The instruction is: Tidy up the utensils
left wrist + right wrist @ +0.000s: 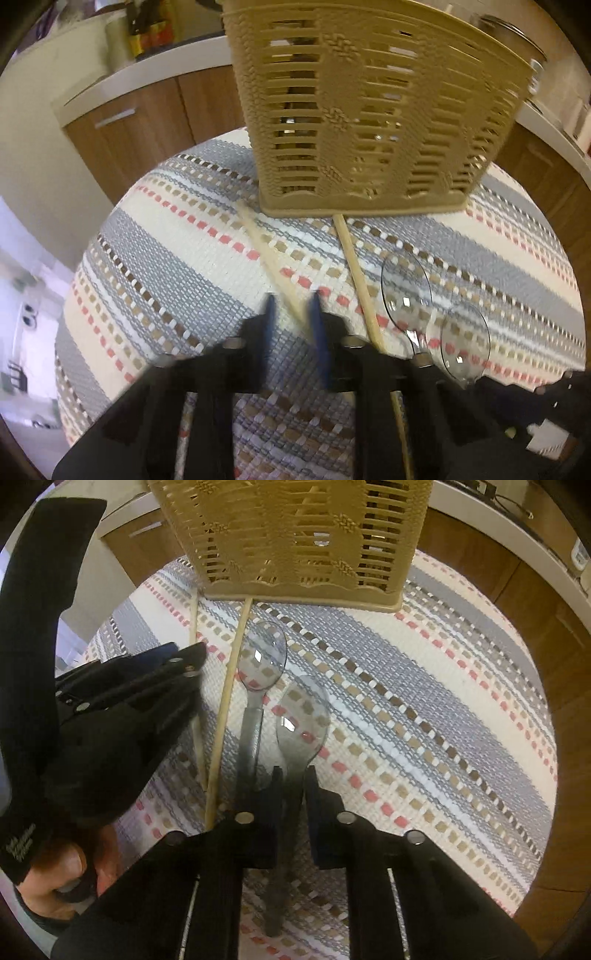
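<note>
A tan slotted utensil basket (369, 110) stands at the far side of a striped woven mat (166, 258); it also shows in the right wrist view (295, 535). Two wooden chopsticks (275, 266) (356, 273) lie in front of it, with two clear plastic spoons (406, 291) (465, 339) to their right. My left gripper (291, 306) is open, its fingers straddling the left chopstick near its near end. In the right wrist view the chopsticks (225, 701) and spoons (262, 657) (303, 720) lie side by side. My right gripper (293, 779) is open around the nearer spoon's handle.
Wooden cabinets (147, 122) with a white countertop (155, 66) run behind the table. The left gripper's body (110, 701) and the hand holding it fill the left of the right wrist view. The mat's right part (443, 701) holds nothing.
</note>
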A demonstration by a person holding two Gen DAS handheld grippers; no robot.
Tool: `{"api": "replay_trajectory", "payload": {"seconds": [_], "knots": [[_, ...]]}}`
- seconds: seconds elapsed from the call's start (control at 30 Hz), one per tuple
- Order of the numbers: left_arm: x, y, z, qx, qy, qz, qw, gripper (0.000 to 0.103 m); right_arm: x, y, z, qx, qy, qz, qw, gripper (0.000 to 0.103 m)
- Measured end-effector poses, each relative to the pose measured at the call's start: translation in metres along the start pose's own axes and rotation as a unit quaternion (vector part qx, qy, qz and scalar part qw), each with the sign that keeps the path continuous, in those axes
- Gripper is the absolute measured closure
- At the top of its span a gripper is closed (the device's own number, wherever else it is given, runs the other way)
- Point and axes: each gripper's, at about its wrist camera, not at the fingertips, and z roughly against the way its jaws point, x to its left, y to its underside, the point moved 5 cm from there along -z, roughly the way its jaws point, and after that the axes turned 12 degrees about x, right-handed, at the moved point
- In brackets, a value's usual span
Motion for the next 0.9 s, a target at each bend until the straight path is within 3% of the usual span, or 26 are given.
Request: {"api": "replay_trajectory", "payload": {"seconds": [0.2, 0.33, 0.47, 0.6, 0.77, 0.9], "knots": [[0.024, 0.028, 0.014, 0.008, 0.071, -0.016, 0.9973, 0.099, -0.037, 0.01, 0.009, -0.006, 0.005, -0.03, 1.0, 0.095], [0.04, 0.056, 0.021, 0.036, 0.127, -0.026, 0.9908, 0.1, -0.055, 0.015, 0.015, -0.005, 0.001, -0.043, 0.999, 0.095], [0.046, 0.069, 0.024, 0.066, 0.161, -0.036, 0.9841, 0.1, -0.061, 0.014, 0.009, 0.009, -0.006, -0.043, 0.999, 0.095], [0.048, 0.071, 0.033, 0.081, 0.173, -0.033, 0.981, 0.099, -0.06, 0.011, 0.007, 0.014, -0.013, -0.045, 0.999, 0.094], [0.05, 0.042, 0.04, 0.071, 0.184, -0.023, 0.98, 0.091, -0.072, 0.01, 0.009, 0.032, -0.05, -0.054, 0.997, 0.092], [0.033, 0.019, 0.024, 0.091, 0.162, -0.039, 0.9818, 0.091, -0.08, 0.01, 0.014, 0.037, -0.044, -0.045, 0.997, 0.092]]}}
